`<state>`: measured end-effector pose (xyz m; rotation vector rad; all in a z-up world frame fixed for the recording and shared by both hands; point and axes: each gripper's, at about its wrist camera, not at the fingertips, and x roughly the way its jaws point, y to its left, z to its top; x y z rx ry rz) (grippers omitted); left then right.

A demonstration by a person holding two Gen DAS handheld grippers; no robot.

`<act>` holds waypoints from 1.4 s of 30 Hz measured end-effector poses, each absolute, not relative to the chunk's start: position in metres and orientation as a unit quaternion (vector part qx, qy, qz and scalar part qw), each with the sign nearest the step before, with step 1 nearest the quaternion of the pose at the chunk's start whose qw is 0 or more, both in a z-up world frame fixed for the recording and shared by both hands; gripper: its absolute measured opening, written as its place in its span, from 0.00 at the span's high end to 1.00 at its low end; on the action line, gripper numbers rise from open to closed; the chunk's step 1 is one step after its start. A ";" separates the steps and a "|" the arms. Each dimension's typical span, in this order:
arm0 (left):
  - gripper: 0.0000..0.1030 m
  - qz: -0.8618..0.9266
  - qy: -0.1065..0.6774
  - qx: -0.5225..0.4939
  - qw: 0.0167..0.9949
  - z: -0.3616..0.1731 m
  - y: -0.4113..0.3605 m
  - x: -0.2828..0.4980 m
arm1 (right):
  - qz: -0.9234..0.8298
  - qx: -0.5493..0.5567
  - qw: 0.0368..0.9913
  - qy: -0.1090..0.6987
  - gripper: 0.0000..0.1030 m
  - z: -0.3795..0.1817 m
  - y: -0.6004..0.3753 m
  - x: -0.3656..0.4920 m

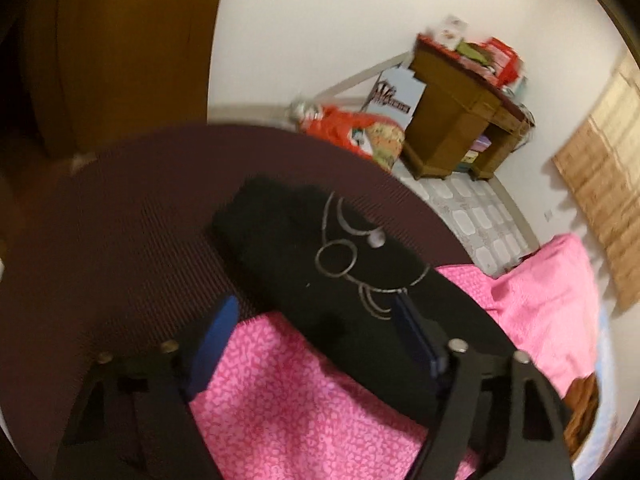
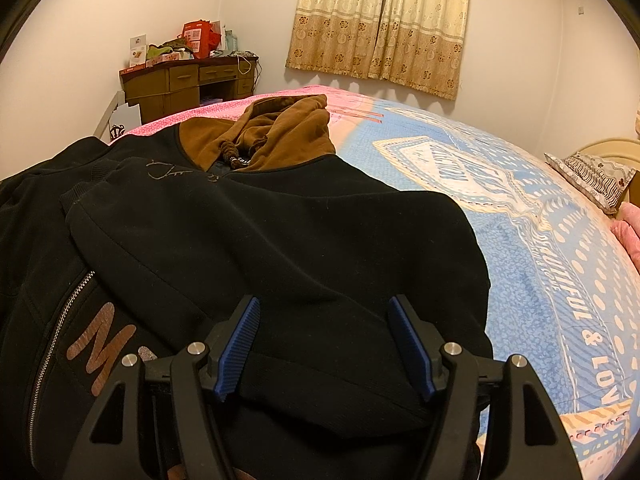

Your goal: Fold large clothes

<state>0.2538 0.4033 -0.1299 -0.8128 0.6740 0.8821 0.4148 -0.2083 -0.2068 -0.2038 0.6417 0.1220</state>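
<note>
The black jacket (image 2: 248, 248) lies on the bed (image 2: 540, 240), filling the L and centre of the R wrist view. A sleeve (image 2: 280, 220) is folded across its front, cuff near 10 o'clock. Zip (image 2: 60, 320) runs down at 8 o'clock w/ brown lettering (image 2: 104, 344) beside it. Brown hood (image 2: 280, 132) sits at 12 o'clock, above the jacket's neckline, w/ 2 knotted cord ends at the collar.

R gripper (image 2: 324, 344) hangs over the jacket's lower part, jaws wide, 2 blue pads (image 2: 238, 348) apart w/ black cloth showing between them; can't tell if the tips touch the cloth.

L wrist view is blurred. A black sleeve or jacket part (image 1: 320, 264) w/ silver line print stretches from 11 o'clock to 4 o'clock, partly on a dark ribbed surface (image 1: 120, 220), partly on the pink sheet (image 1: 280, 392). L gripper (image 1: 316, 332) has jaws wide; the R pad (image 1: 416, 336) overlaps the black cloth, the L pad sits over the edge of the pink sheet. Nothing is clamped.

Outward: blue printed blanket (image 2: 520, 220) covers the bed at 3 o'clock, pillow (image 2: 592, 176) at 2 o'clock. Wooden desk (image 2: 188, 84) stacked w/ boxes and red bags at 11 o'clock, curtain (image 2: 380, 20) at 12 o'clock.
</note>
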 end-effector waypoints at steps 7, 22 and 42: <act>0.49 0.389 0.326 -0.401 0.762 -0.154 0.406 0.276 | 0.060 -0.100 0.942 0.315 0.34 -0.207 -0.208 0.415; 0.93 0.378 0.270 -0.308 0.830 -0.102 0.381 0.284 | 0.062 -0.099 0.942 0.314 0.34 -0.207 -0.208 0.415; 0.47 0.076 0.265 -0.121 0.954 -0.047 0.130 0.347 | 0.070 -0.091 0.943 0.311 0.34 -0.204 -0.212 0.406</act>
